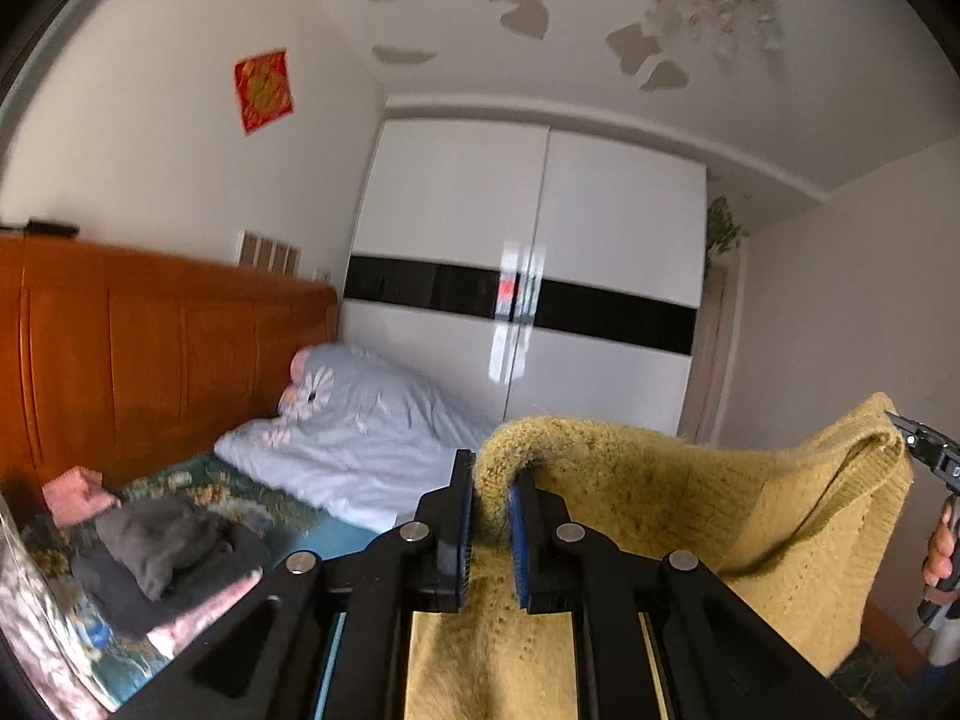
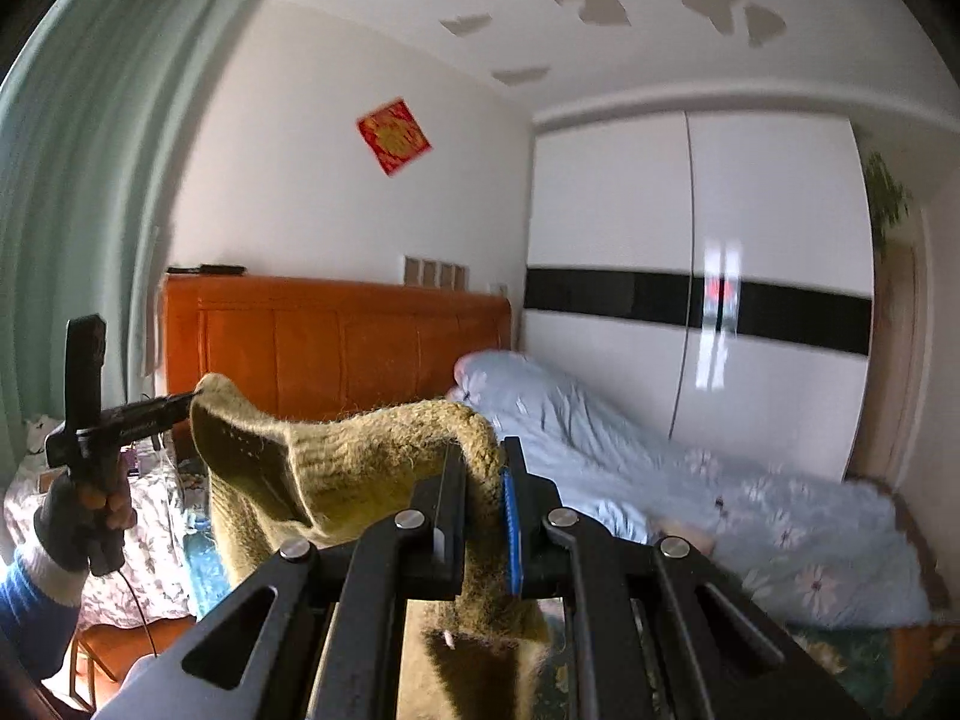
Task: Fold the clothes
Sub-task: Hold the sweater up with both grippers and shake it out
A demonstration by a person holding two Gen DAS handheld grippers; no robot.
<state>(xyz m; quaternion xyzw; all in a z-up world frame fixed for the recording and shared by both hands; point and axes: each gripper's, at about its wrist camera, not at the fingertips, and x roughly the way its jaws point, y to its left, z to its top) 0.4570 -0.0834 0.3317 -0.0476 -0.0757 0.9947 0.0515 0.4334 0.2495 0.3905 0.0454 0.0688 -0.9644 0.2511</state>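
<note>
While my left tool (image 1: 489,492) and my right tool (image 2: 483,492) are each clamped shut on an edge of the yellow knitted sweater (image 1: 690,480), it hangs stretched between them, above the near end of the bed (image 1: 336,531).

I see soft daylight, glare on the glossy wardrobe (image 1: 528,276), motion blur throughout, heavy fisheye bending with dark corners; the light's source is perhaps the curtain (image 2: 90,180) side.

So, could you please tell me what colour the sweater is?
The sweater is mustard yellow, a fuzzy knit; the left wrist view shows it best.
</note>
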